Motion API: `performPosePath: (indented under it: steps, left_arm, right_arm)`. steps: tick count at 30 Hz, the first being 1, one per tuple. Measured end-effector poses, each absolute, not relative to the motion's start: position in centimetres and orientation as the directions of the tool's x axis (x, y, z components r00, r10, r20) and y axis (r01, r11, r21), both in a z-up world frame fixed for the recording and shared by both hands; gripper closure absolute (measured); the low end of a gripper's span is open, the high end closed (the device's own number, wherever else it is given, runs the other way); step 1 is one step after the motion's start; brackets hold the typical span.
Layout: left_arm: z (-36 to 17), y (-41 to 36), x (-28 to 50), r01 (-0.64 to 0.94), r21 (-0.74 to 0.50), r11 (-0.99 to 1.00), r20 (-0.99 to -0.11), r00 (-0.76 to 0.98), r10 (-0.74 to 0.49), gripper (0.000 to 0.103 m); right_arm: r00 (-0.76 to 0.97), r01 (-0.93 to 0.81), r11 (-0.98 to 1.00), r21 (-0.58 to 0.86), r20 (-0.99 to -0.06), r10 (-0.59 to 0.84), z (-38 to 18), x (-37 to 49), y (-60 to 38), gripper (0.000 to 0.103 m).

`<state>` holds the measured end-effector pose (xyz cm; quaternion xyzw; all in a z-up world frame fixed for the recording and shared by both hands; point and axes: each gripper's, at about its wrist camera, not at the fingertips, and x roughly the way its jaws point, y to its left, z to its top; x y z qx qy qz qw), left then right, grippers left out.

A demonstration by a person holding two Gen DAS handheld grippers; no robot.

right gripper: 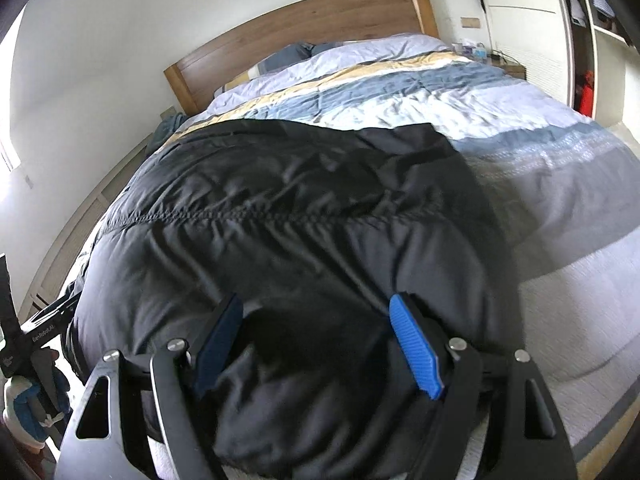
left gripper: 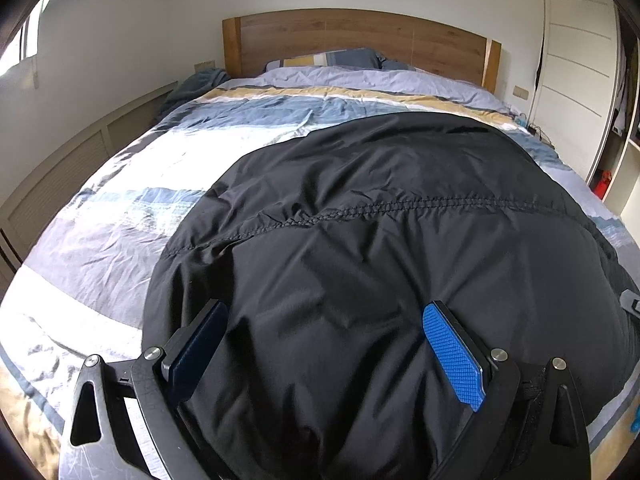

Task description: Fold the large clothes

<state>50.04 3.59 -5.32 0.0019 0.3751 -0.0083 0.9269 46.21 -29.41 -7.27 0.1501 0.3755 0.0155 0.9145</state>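
Striped bed (left gripper: 132, 208) carries the black padded jacket (left gripper: 360, 240), spread toward six o'clock.
Left tool (left gripper: 324, 340) and right tool (right gripper: 316, 340) both gape apart; best pinch the near hem evenly.

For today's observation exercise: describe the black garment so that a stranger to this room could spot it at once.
Start at the wooden headboard and come down the striped blue, white and yellow duvet toward the foot of the bed. There lies the black padded jacket, spread flat. It is the only dark, plain thing on the pale bedding, with one puckered stitched seam across it.
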Motion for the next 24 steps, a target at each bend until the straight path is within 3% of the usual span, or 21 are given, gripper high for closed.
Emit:
performPosePath:
  steps: [9, 18, 24]
  left_arm:
    - [-2.9, 4.3, 47.9, 0.023, 0.015, 1.000, -0.693, 0.721, -0.006, 0.003]
    - [-0.6, 12.2, 46.7, -0.058, -0.097, 0.994, -0.690, 0.723, -0.025, 0.001]
    - [-2.5, 17.2, 48.4, -0.105, -0.231, 0.967, -0.734, 0.671, -0.102, 0.001]
  right_arm:
    - [0.726, 0.138, 0.951, 0.277, -0.681, 0.093, -4.8, 42.6, -32.5, 0.028]
    - [0.759, 0.199, 0.918, 0.344, -0.647, 0.078, -1.3, 40.6, -37.5, 0.027]
    - [0.725, 0.231, 0.865, 0.446, -0.672, 0.152, -3.3, 42.5, -40.4, 0.022]
